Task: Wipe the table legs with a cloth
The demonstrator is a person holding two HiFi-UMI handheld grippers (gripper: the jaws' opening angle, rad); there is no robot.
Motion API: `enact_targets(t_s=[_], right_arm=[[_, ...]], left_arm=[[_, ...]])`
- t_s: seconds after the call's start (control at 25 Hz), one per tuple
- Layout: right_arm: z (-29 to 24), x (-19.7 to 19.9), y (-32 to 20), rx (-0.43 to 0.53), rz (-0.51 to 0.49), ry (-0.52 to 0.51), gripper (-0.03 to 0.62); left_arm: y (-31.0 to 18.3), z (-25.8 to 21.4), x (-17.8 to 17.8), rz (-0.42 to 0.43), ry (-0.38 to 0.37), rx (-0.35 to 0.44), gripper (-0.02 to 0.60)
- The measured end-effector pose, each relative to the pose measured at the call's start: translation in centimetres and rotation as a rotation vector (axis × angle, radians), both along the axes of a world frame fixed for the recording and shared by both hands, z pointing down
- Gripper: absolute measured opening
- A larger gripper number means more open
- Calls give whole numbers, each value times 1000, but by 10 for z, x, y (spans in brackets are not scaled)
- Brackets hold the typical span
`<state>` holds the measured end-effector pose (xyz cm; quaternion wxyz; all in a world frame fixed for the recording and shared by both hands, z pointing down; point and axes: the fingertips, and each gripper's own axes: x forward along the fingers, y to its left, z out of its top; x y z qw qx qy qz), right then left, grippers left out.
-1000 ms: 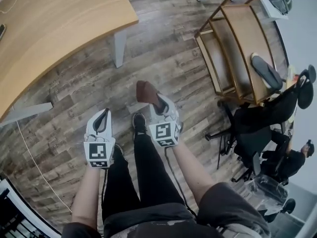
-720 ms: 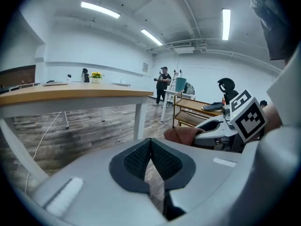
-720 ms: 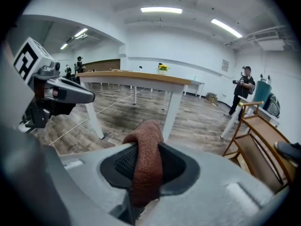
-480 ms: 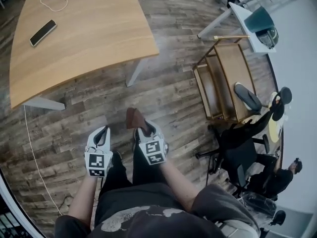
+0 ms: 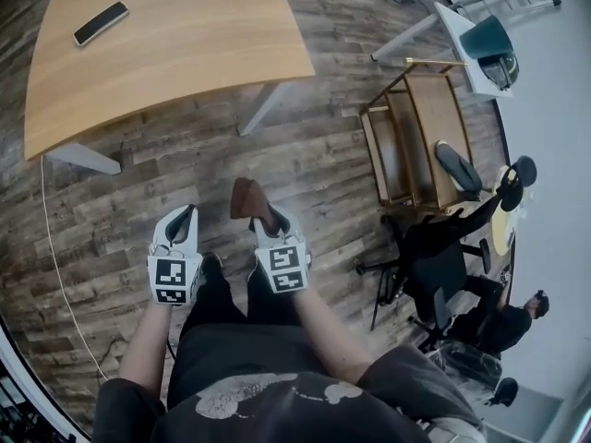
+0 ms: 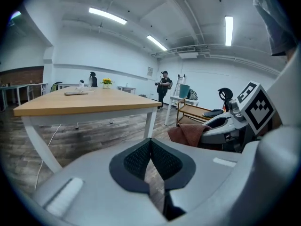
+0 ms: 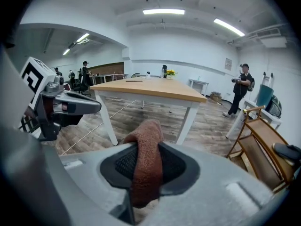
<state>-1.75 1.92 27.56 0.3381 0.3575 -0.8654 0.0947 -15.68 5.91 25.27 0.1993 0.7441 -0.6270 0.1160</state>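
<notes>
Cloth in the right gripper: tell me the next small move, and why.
Probably carry the right gripper forward and down toward the white table leg ahead. Its jaws are shut on the brown cloth, but the cloth is in the air, well apart from the leg, so no wiping can start yet.
</notes>
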Motion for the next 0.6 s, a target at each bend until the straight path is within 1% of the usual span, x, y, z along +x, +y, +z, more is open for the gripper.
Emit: enact_targets(t_s=[0.08,0.2,0.36,0.48,0.6], right_arm=[[0,7,13,-23,9,2,87],[9,22,35,-59,-5,22,87],[21,40,54,-85,-19,40,87],[20,54,68,-76,-34,20,87],[21,70,86,-77,-38,3,87]], left_arm=[[8,-4,0,-14,15,-4,18],[22,0,4,-28,18,-16,18],[39,11,3,-100,61,-54,18],[47,0,13,-139,65,-29,18],[61,-11,34,-146,54,-5,18]])
